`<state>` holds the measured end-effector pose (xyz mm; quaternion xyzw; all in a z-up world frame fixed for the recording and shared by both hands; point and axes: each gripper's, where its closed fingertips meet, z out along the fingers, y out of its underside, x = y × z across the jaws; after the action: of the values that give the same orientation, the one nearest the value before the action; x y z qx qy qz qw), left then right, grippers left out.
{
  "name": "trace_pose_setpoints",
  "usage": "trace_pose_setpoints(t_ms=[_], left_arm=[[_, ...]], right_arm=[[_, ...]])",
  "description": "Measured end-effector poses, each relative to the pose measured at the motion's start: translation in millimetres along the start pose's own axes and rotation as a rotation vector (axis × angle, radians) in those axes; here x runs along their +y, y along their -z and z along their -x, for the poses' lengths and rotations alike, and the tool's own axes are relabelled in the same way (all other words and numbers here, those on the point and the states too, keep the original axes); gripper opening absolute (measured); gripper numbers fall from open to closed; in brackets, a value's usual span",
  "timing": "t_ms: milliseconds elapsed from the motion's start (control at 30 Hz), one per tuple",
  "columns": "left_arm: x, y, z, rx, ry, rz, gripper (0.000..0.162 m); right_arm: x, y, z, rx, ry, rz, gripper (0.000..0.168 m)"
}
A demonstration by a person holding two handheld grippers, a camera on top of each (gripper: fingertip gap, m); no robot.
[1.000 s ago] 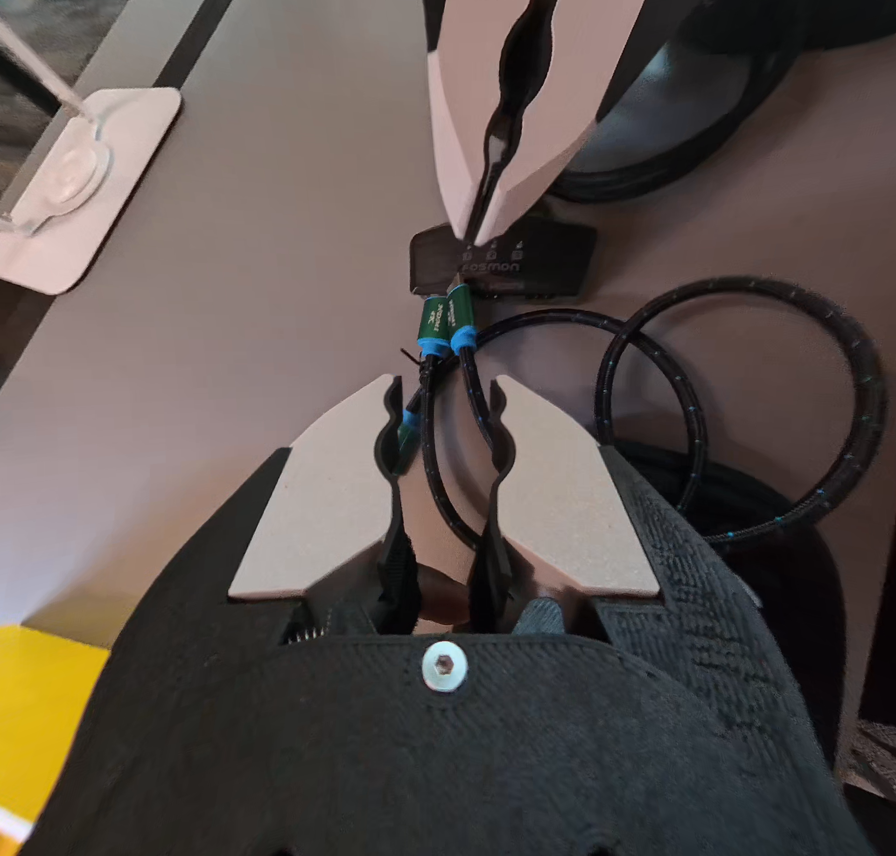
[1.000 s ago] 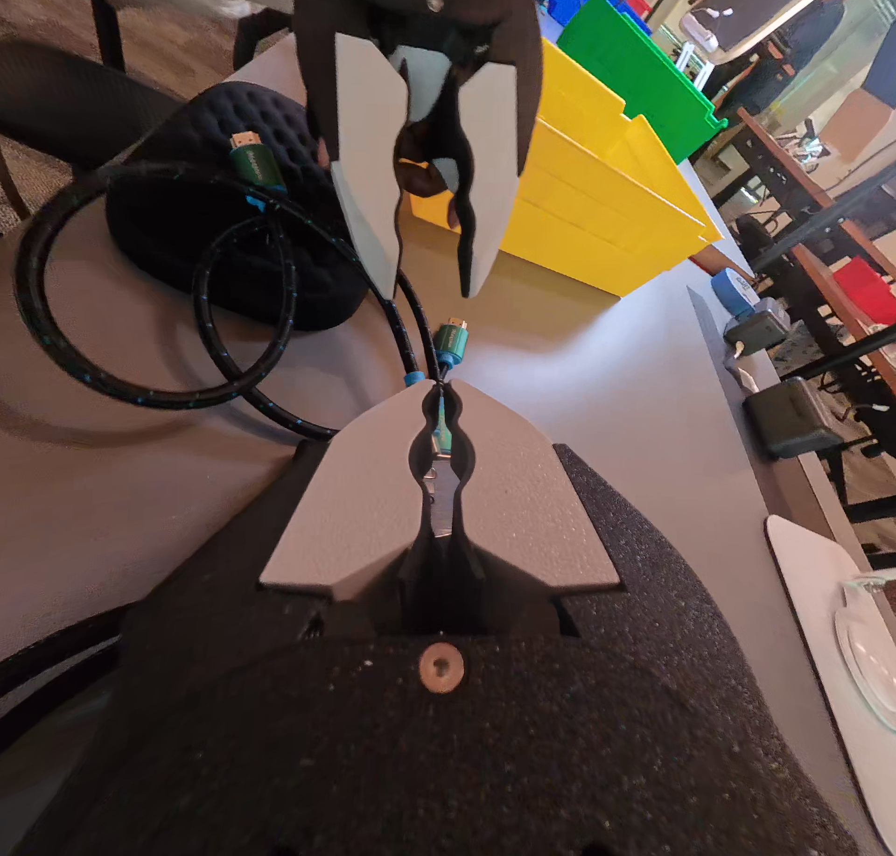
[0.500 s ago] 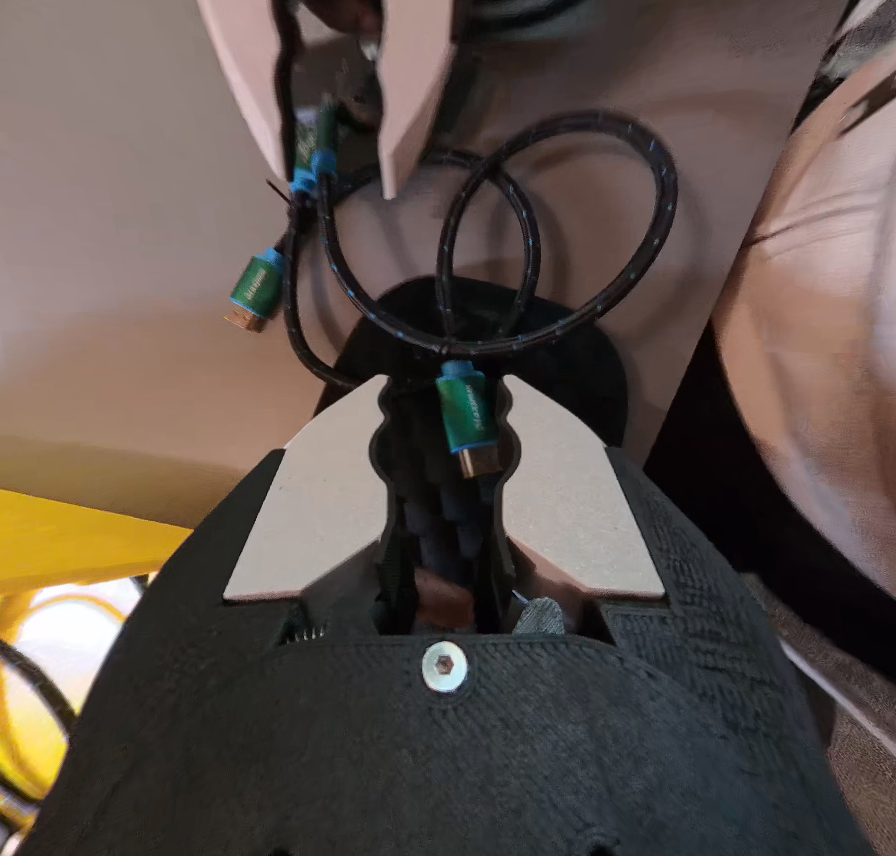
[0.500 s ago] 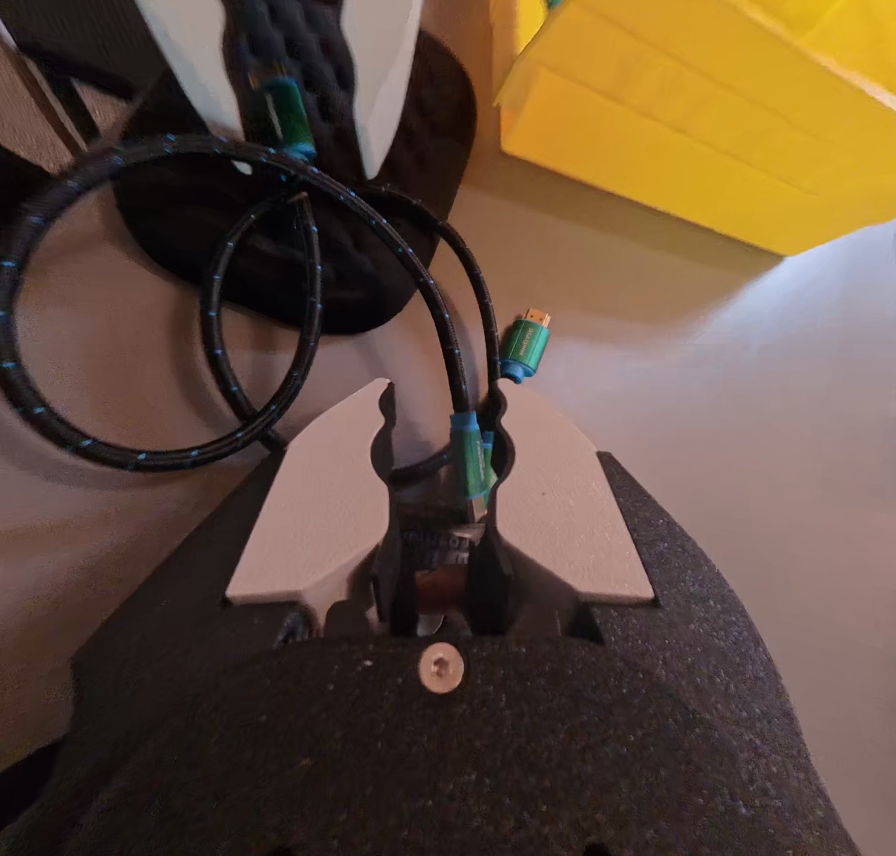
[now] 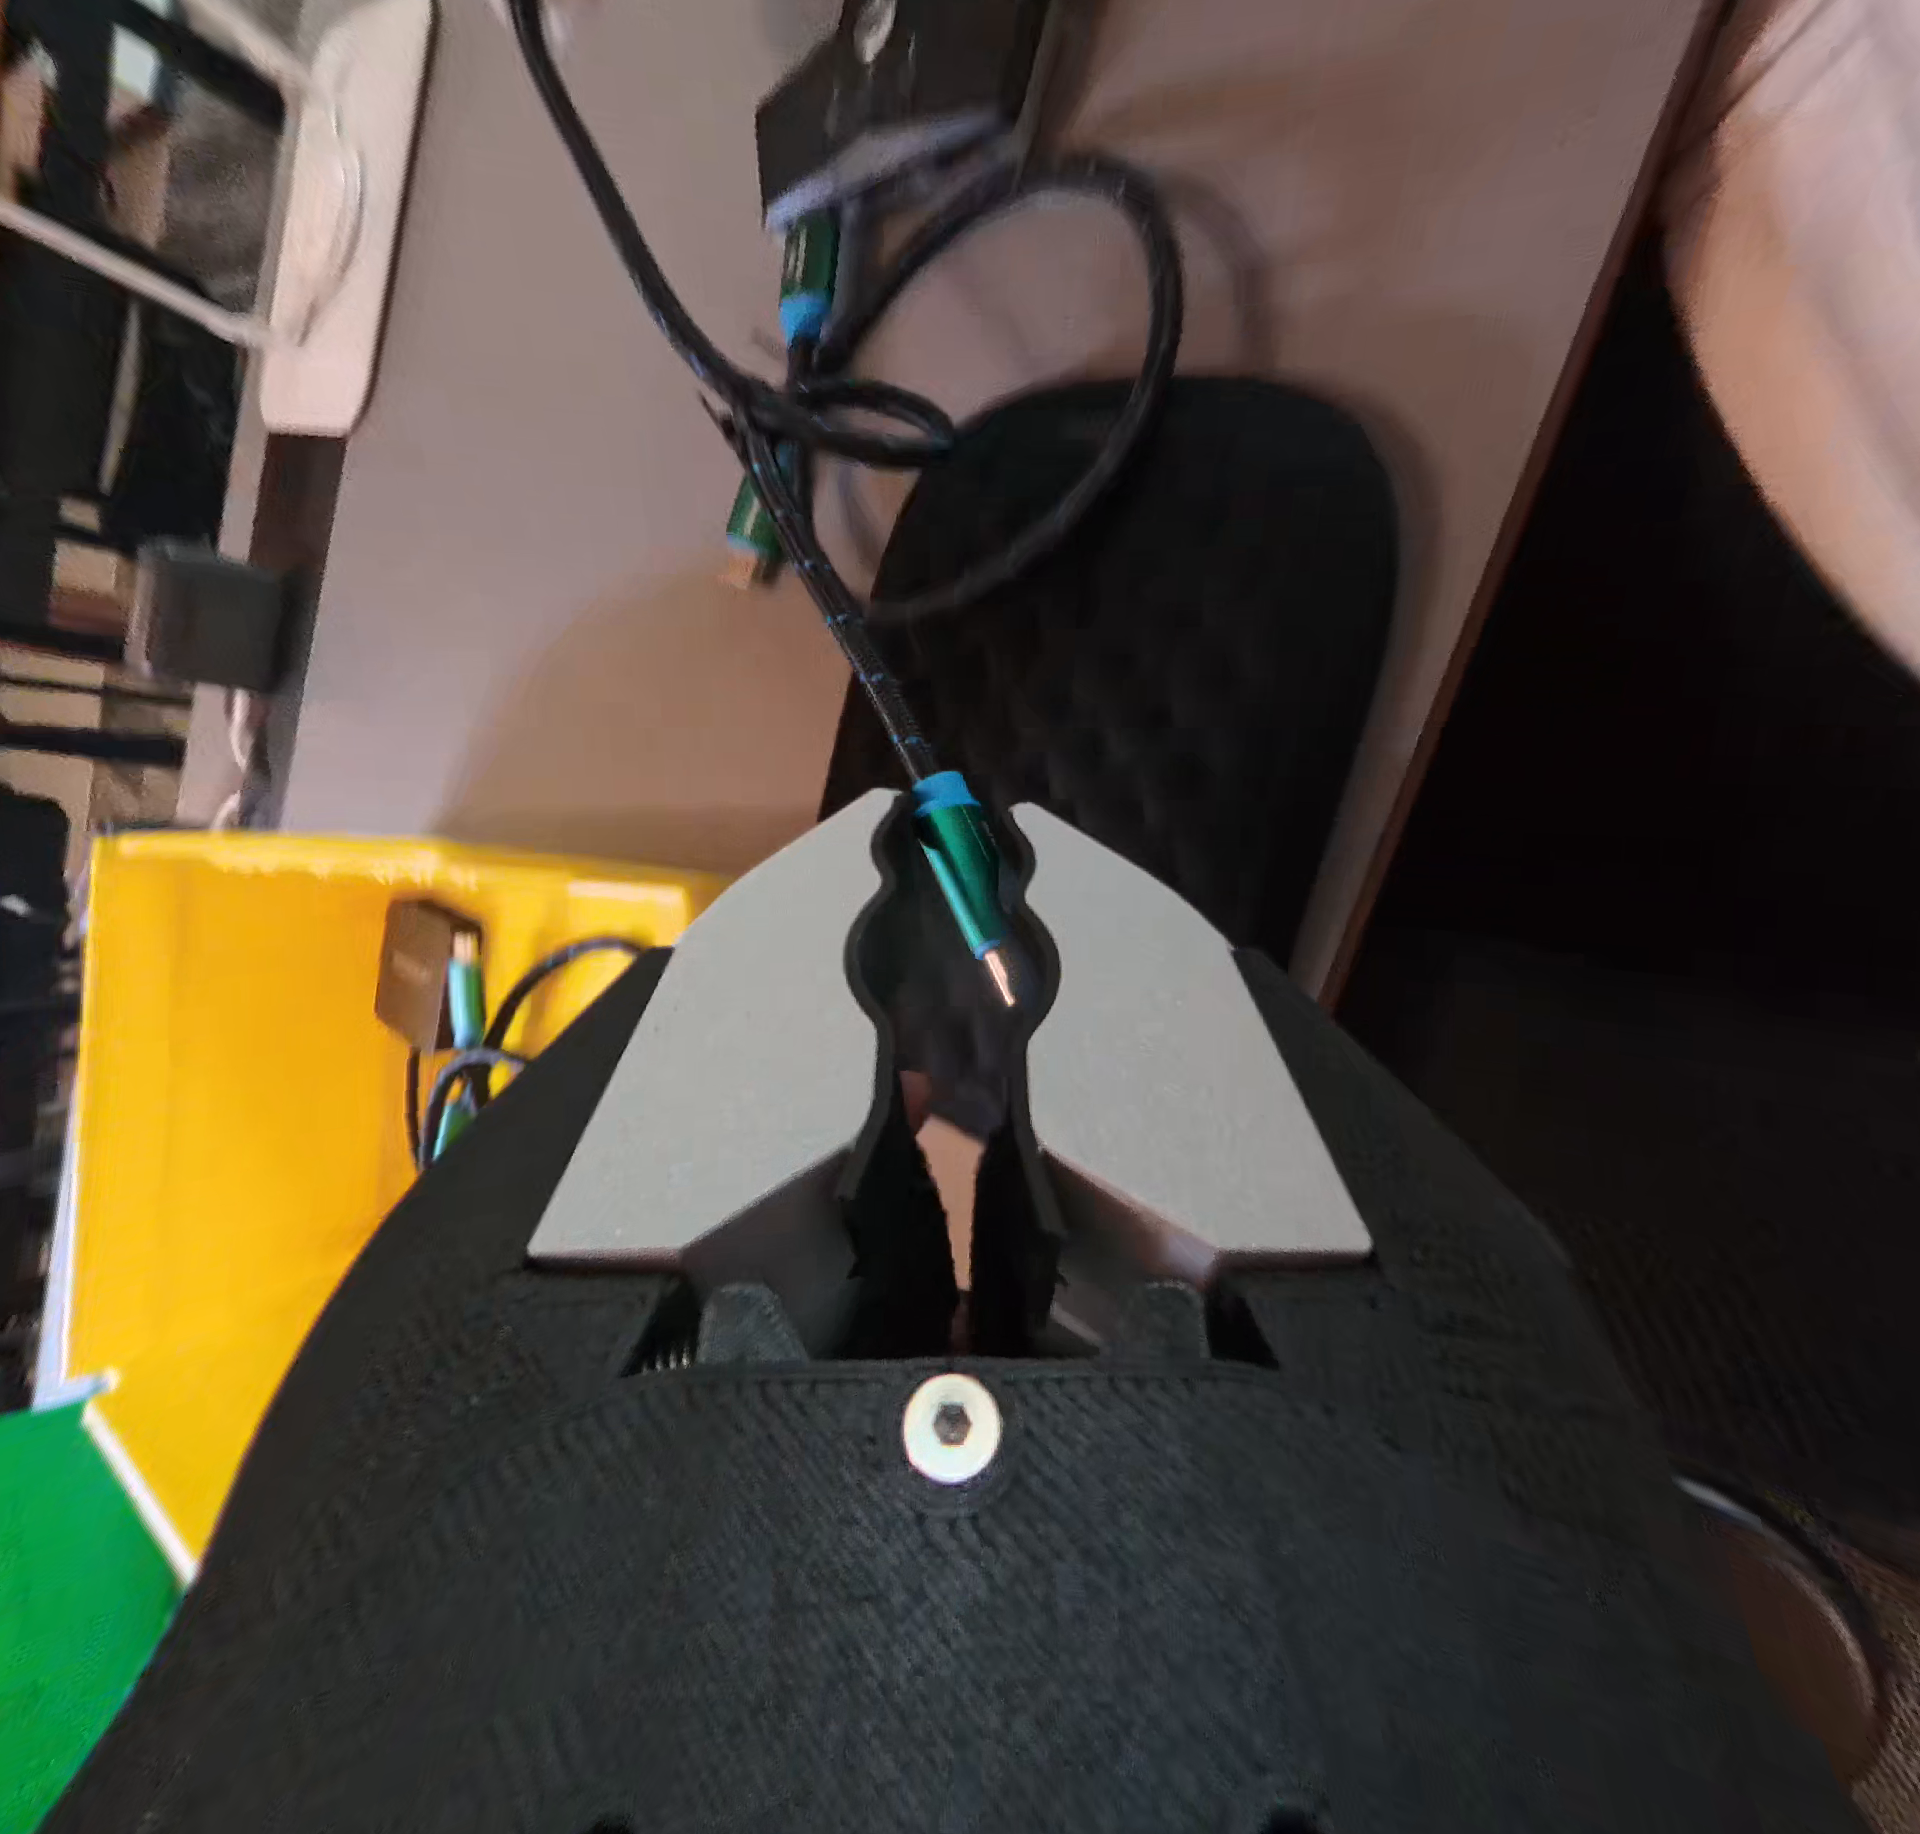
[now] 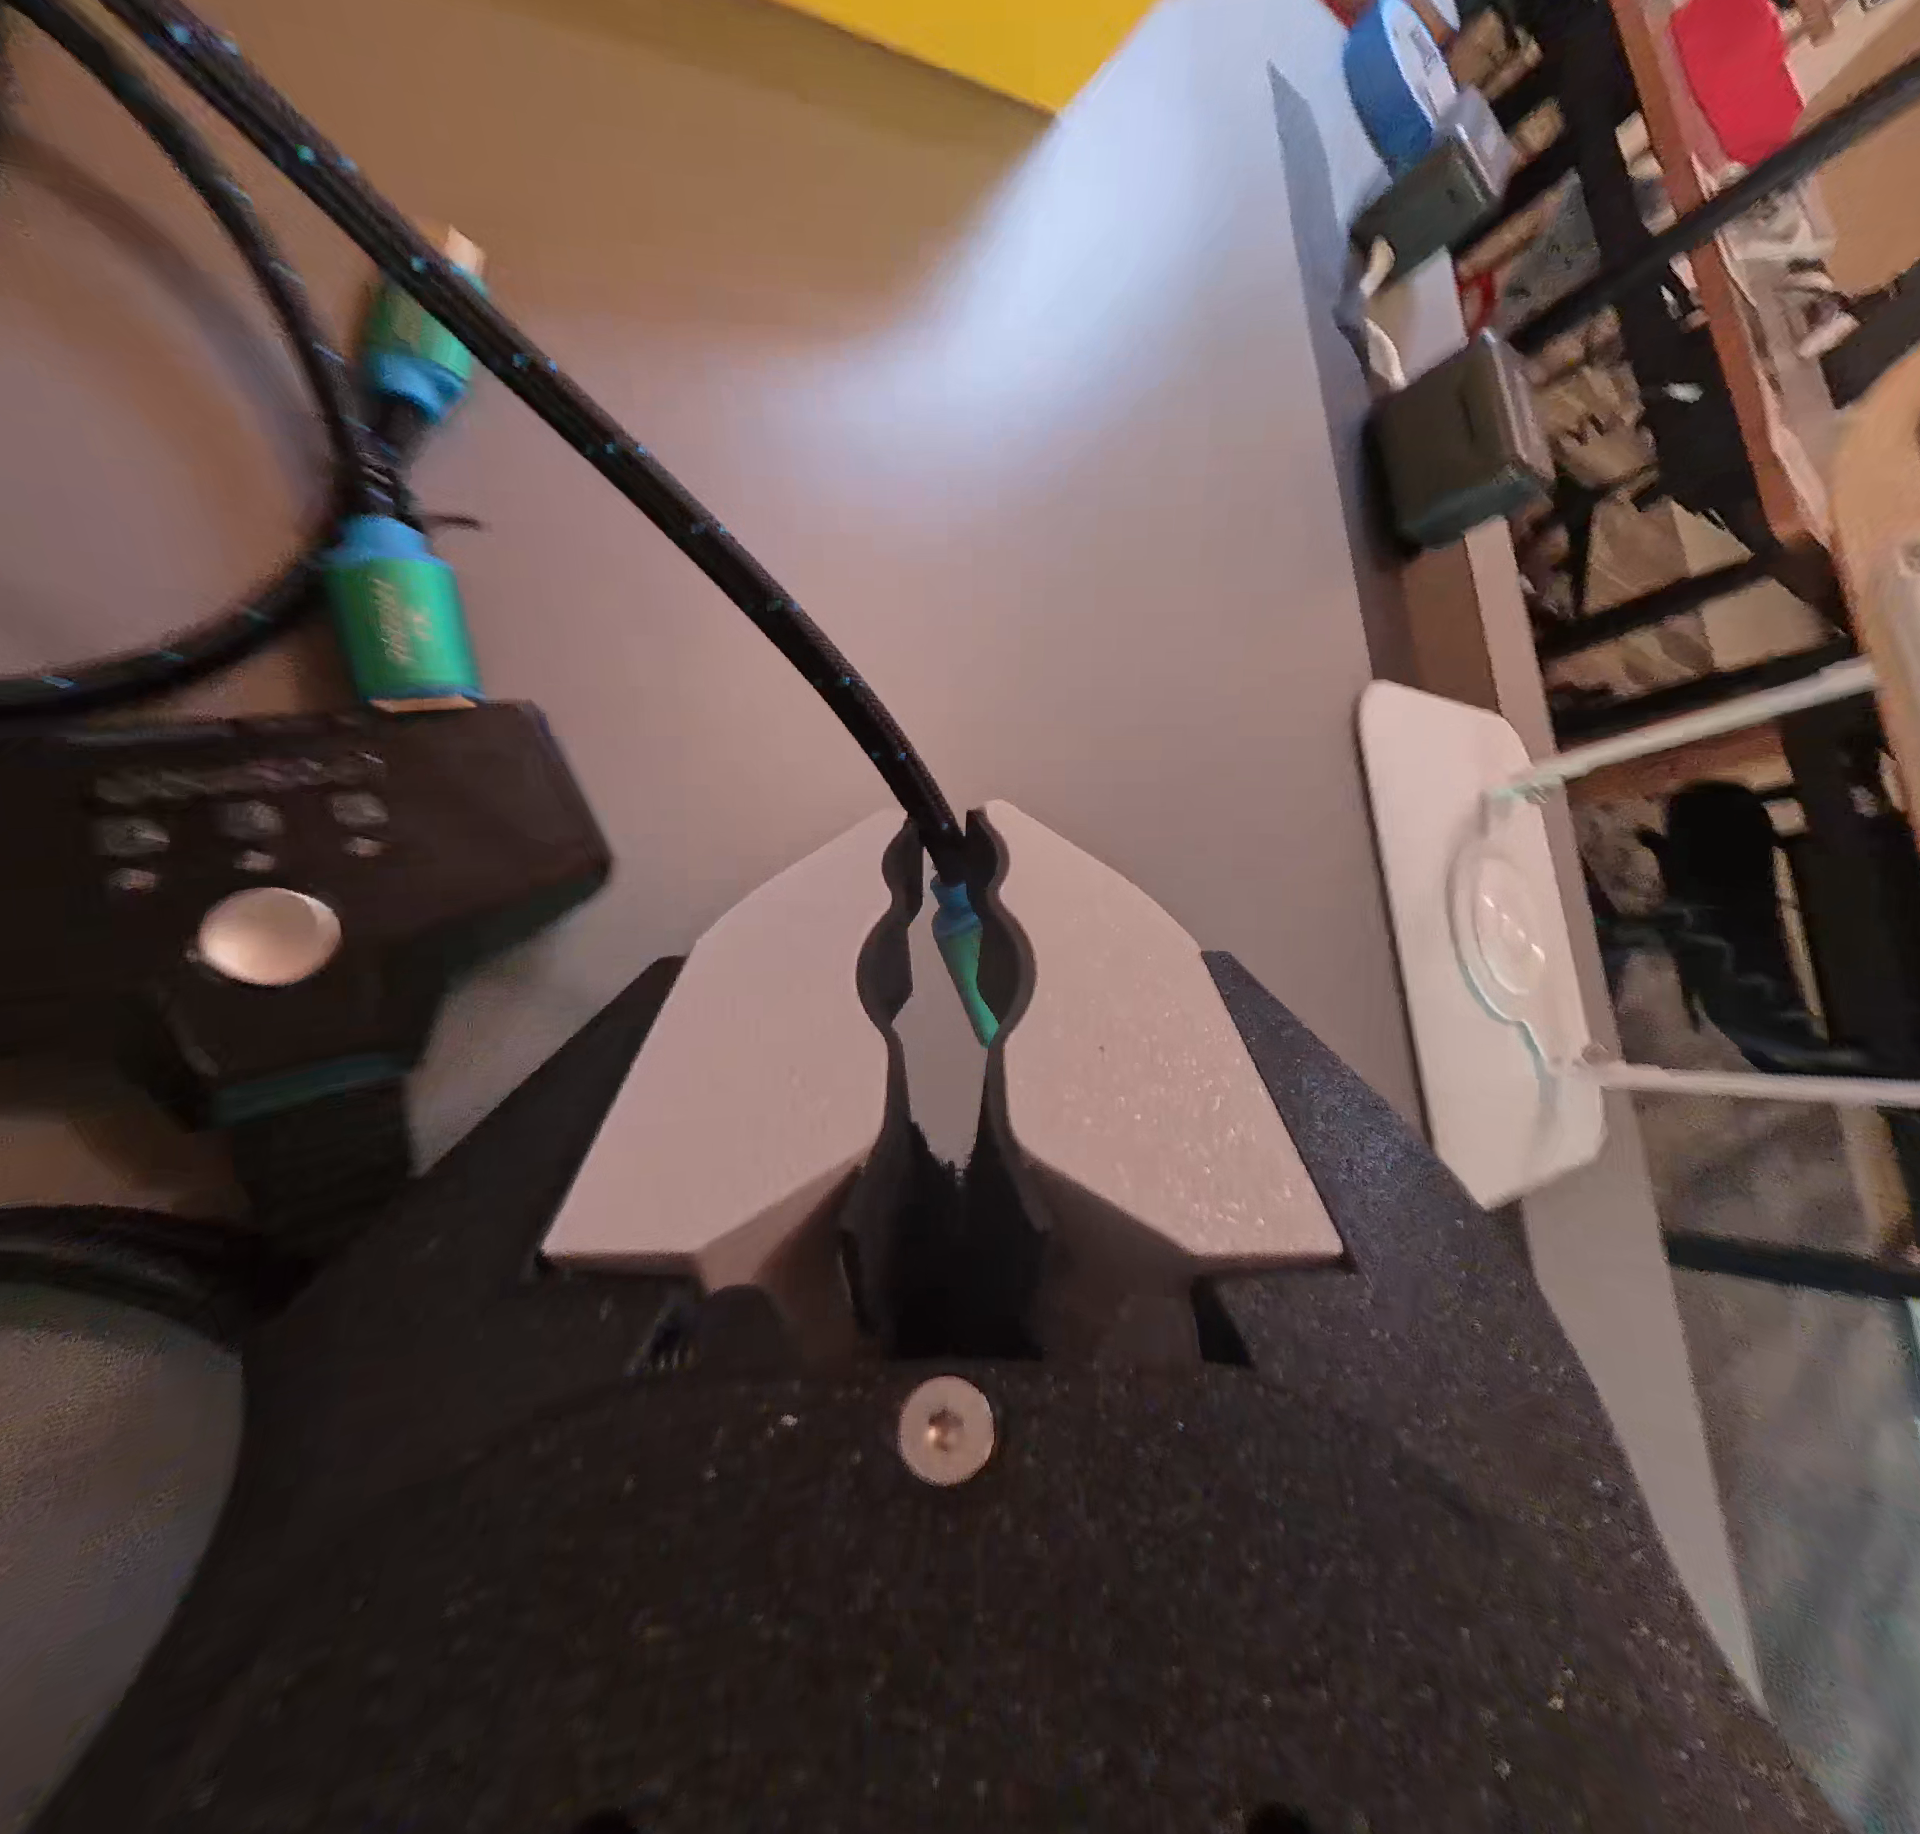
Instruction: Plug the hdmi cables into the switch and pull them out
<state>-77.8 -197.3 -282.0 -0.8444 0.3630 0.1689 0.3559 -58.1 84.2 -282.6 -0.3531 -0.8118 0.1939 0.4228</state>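
Observation:
My left gripper (image 5: 951, 808) is shut on a green HDMI plug (image 5: 961, 880), whose black braided cable (image 5: 831, 621) runs up and away. The black switch (image 5: 894, 91) lies beyond on the table with one green plug (image 5: 810, 257) in it. A loose green plug (image 5: 753, 527) lies nearer. My right gripper (image 6: 951, 823) is shut on another green plug (image 6: 961, 963), held above the table. Its cable (image 6: 623, 454) arcs up to the left. The switch (image 6: 260, 880) is to its left, with a plug (image 6: 400, 621) in its far side and a loose plug (image 6: 416, 330) beyond.
A black padded rest (image 5: 1143, 589) lies by the table edge under the cable loops. A yellow bin (image 5: 239, 1109) at the left holds another small box and cables, with a green bin (image 5: 73, 1576) beside it. A white pad (image 6: 1475, 953) lies at the right table edge. There is about 30 cm between the tips of the two grippers. The switch (image 6: 260, 880) lies some 10 cm from my right tips, 20 cm from my left tips. Look for it in the left wrist view (image 5: 880, 46) too.
Both grippers have closed on green plugs and moved away from the switch, drawing the cable out between them. One of the two plugs that sat side by side in the switch is now out.

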Motion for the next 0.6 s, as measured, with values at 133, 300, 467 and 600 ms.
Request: trace_pose_setpoints(t_ms=[133, 300, 467, 600], left_arm=[[41, -2, -1, 0.042, 0.102, 0.067, 0.015], [24, 16, 39, -0.128, 0.254, -0.081, 0.049], [-78, 76, 128, -0.382, 0.558, -0.556, 0.053], [-144, 10, 101, -0.11, 0.418, -0.57, 0.051]], right_arm=[[16, -11, 2, -0.001, -0.011, 0.061, 0.008], [-12, 6, 21, 0.006, -0.061, 0.051, 0.007], [-30, 6, 34, 0.086, -0.052, 0.082, 0.007], [-54, 12, 44, 0.085, -0.056, -0.031, 0.007]])
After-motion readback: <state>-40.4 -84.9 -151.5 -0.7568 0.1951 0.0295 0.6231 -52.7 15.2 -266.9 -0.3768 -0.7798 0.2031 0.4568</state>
